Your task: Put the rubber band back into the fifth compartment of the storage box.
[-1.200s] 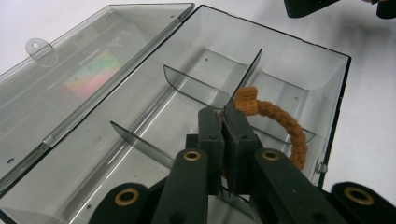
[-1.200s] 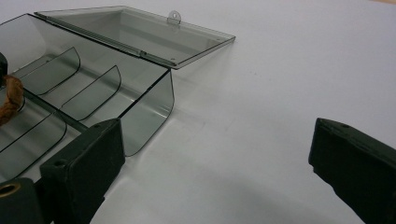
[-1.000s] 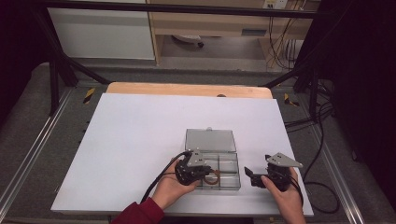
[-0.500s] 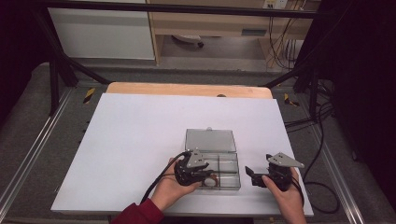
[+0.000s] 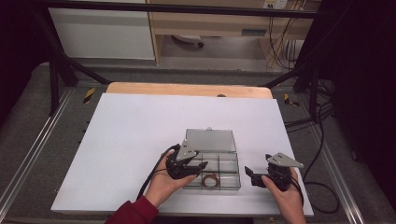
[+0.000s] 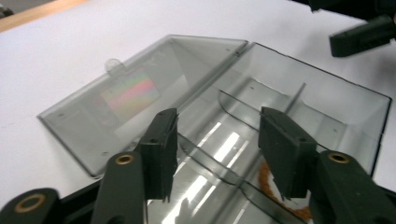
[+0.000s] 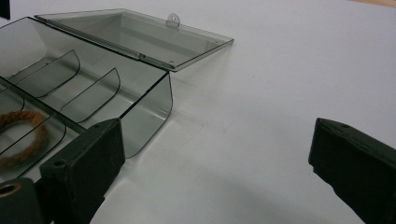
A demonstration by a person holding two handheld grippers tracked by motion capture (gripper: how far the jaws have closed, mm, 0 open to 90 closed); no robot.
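Note:
A clear plastic compartment box (image 5: 232, 164) lies open on the white table, its lid (image 5: 210, 140) folded flat behind it. A brown cord ring (image 5: 210, 179) rests in a front compartment. My left gripper (image 5: 198, 169) hovers over the box's left side. Its jaws have just been opening and are now open, with nothing between them. In the left gripper view the ring (image 6: 268, 184) lies below the left gripper (image 6: 219, 154), apart from the pads. My right gripper (image 5: 250, 173) stands open on the table just right of the box (image 7: 149, 107), and the ring (image 7: 23, 135) shows at its left.
The white board (image 5: 140, 126) stretches wide to the left and behind the box. Its wooden back edge (image 5: 187, 88) meets a metal frame. Cables (image 5: 322, 140) hang off the right side. The front edge runs close under both hands.
The left gripper's jaws have parted and the gripper has lifted a little and drawn back to the left, leaving the brown ring in the front compartment. The right gripper has stayed put.

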